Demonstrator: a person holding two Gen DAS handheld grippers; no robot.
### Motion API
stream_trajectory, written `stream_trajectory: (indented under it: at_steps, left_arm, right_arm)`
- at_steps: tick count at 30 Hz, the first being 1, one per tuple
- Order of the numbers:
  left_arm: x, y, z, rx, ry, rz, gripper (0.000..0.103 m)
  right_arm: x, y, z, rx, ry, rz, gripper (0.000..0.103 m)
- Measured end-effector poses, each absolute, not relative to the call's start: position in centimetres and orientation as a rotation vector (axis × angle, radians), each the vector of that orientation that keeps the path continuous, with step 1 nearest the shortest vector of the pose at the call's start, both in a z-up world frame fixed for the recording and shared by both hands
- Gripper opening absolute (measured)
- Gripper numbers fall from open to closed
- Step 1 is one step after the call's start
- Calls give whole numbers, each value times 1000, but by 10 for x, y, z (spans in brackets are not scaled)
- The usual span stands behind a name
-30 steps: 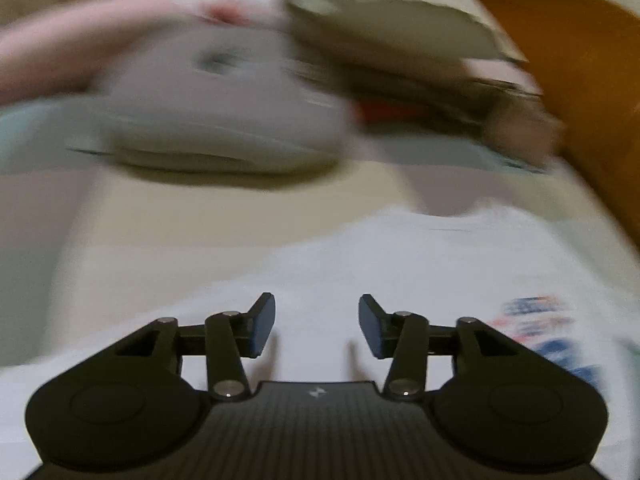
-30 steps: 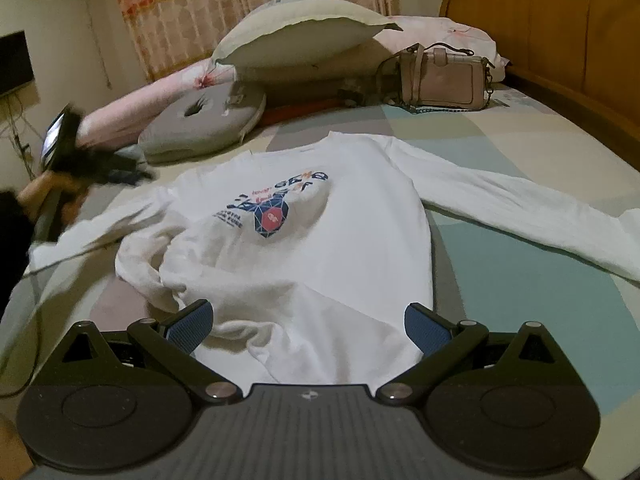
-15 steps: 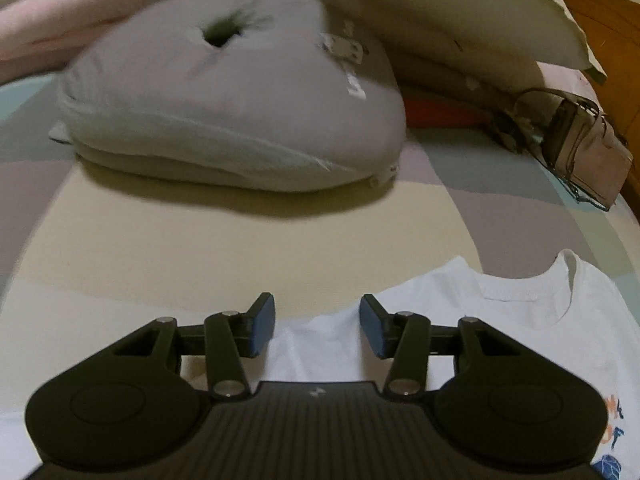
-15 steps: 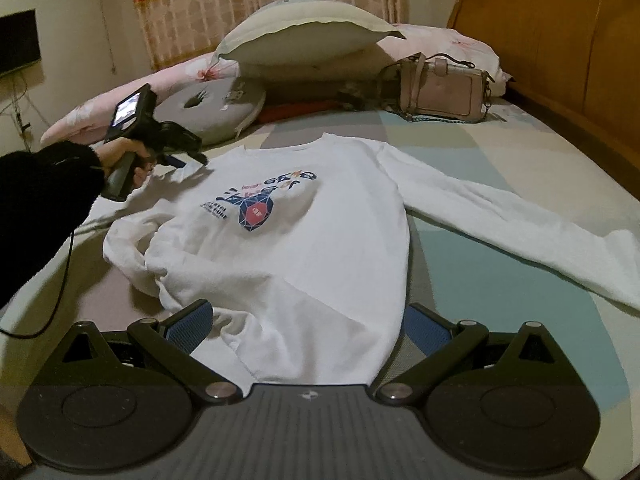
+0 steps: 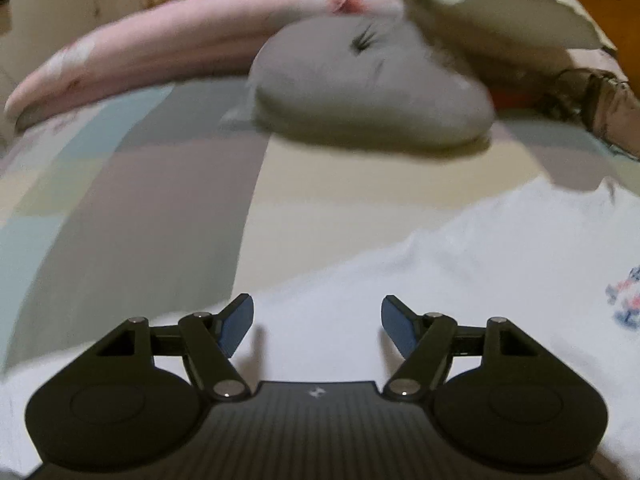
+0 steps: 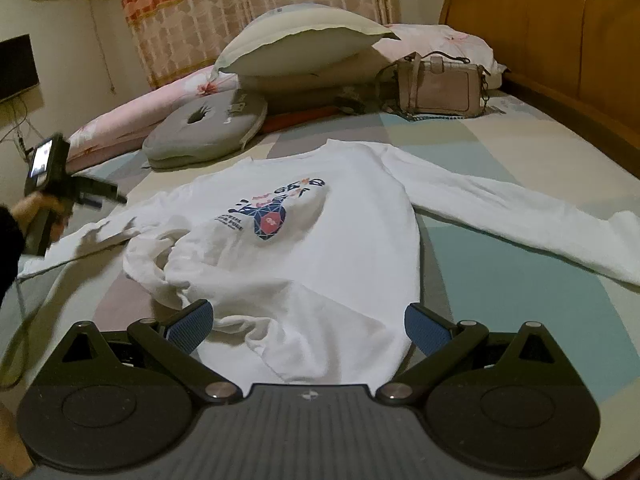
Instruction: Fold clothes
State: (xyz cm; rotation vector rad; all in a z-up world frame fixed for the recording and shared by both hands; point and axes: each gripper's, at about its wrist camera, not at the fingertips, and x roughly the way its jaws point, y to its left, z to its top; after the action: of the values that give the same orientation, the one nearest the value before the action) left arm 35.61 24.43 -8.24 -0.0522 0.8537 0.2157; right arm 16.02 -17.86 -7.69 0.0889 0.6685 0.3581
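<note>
The left gripper (image 5: pixel 316 320) hangs tilted down over the white sleeve (image 5: pixel 400 280) of the sweatshirt (image 6: pixel 320 248), its jaws opening, with only fabric below them and nothing pinched between the blue pads (image 5: pixel 236 322). In the right wrist view this same tool (image 6: pixel 86 194) sits out toward the bed's left edge, gripped by a hand (image 6: pixel 36 210), above the part of that sleeve that runs off toward that edge. The right gripper (image 6: pixel 306 328) is spread wide and empty, poised just above the hem at the near edge of the bed (image 6: pixel 520 280).

The sweatshirt lies face up, its long axis running from the hem at the near edge up to the collar, which points at the pillows and the headboard. The left side of the body is bunched and rumpled, with the sleeve (image 6: pixel 92 240) trailing out beside it; the far sleeve (image 6: pixel 520 216) stretches flat toward the bed's right edge, well apart from either tool.

The left gripper is plainly nearer the rumpled sleeve, so I judge that sleeve to be its job: a pinch there, then a carry across the body toward the printed chest.

Beyond the collar lie a grey ring cushion (image 6: pixel 208 128) and a handbag (image 6: pixel 440 88).
</note>
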Motion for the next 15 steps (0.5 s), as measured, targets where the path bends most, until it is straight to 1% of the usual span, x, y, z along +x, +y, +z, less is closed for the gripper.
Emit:
stream_trajectory:
  at_steps: [1,4,5,10,11,13,15]
  left_arm:
    - [353,247,-91,-61,859,226,72]
    - [345,249,-103,-28,794,257,79]
    - [349,251,-103,-33,791,270,79]
    - [362,298,-95,-129,809,406,79]
    - [360,308,-92,-158,812,438,75]
    - [346,319,-85,-177,789,461,75]
    - [327,322,-79,-171,750,426,78]
  right_arm:
    - [159,-178,-75,82,664,357,103]
    - [155,-175,-71,58,661,341,103]
    - [154,-174,-69,52,660,334,103]
    - [153,-174,-67,41,662,320,103]
    - [154,-174,-67,46,665,316,103]
    - [155,-173,-67,58,669,317,103]
    - [155,-170,-66,53,664,327,103]
